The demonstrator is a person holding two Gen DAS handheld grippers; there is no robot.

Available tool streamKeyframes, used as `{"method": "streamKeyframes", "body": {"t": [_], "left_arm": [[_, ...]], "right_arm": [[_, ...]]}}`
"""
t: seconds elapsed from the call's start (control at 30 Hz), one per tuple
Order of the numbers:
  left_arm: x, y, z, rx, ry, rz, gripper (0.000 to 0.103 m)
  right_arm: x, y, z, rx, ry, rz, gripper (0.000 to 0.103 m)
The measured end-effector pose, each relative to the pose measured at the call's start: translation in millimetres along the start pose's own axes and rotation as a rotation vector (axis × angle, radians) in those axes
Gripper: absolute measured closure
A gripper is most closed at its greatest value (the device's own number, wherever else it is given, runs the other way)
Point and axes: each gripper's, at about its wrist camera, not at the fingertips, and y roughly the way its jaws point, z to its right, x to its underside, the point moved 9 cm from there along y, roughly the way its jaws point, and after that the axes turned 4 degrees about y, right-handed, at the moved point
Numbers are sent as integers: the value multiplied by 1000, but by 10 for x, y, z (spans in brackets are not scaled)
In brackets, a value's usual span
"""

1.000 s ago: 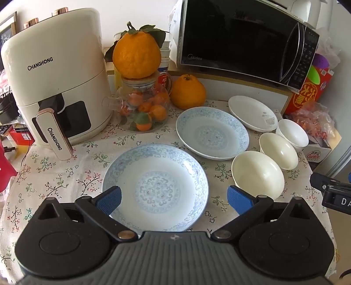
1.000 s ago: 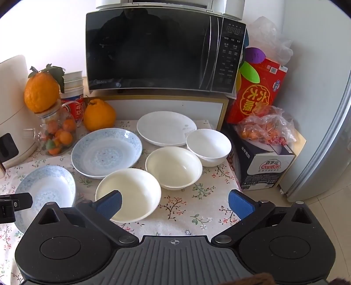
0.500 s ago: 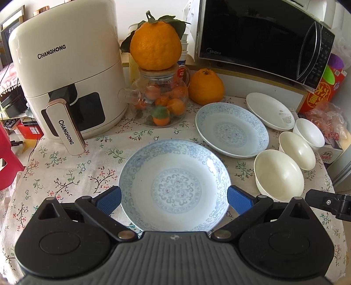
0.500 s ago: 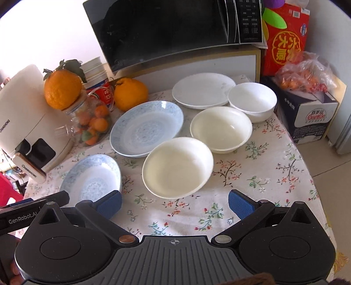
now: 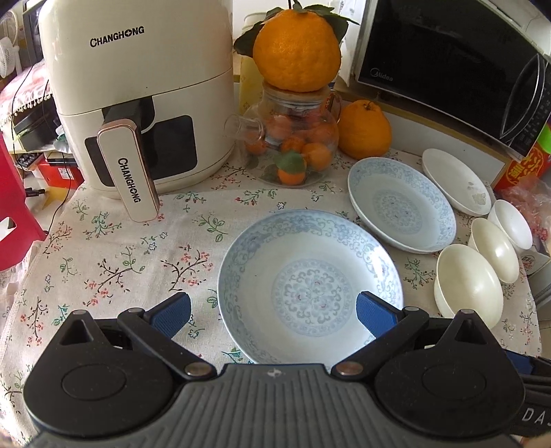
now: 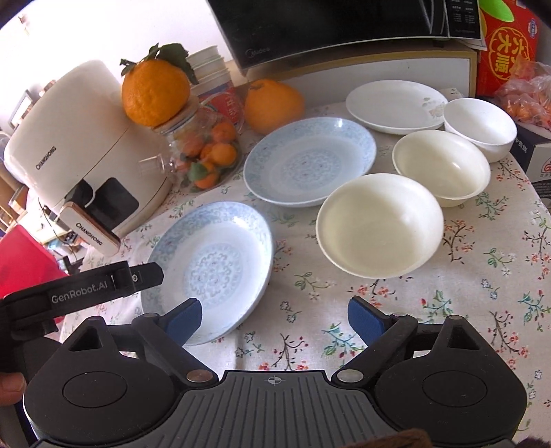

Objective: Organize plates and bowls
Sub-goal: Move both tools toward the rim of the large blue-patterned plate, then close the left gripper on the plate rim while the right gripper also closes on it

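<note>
Nothing is stacked yet: the near blue plate [image 5: 310, 293], the second blue plate [image 5: 401, 206] and the white plate [image 5: 454, 181] lie singly, and three bowls, the nearest cream bowl [image 6: 378, 224], sit in a row at the right. The left gripper [image 5: 272, 315] hangs wide open over the near plate, gripping nothing. The right gripper [image 6: 273, 318] is closing, jaws empty, its left pad over that plate's rim. It all sits on a floral tablecloth [image 5: 120, 262] crowded with an air fryer [image 5: 137, 86], a fruit-filled glass teapot [image 5: 292, 144] and a microwave [image 5: 447, 55].

Floral-clothed table [image 5: 113, 262], white wall [image 6: 103, 31]
</note>
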Motion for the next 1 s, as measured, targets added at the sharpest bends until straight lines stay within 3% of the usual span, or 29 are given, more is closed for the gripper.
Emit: {"method": "streamKeyframes", "body": {"t": [0.2,0.3,0.63,0.8,0.93,1.0], "left_arm": [[-11,130,-172,-11,-36,-15,2],[9,235,-248,20,-74,-45,4],[30,560,-472,48,-190,-138,18],[-34,659,-492,48,-216,-125,28],[3,788,-470,77,-226,-149,46],[-17,811,-457,66,-204,-124,47]], "right_arm": [[-67,164,11,32,33,14,19],[-79,264,35,42,61,2,19],[-135,542,39,66,82,-6,20],[-181,672,30,58,118,-14,39],[-198,774,42,62,124,-24,54],[-196,827,47,68,123,-32,60]]}}
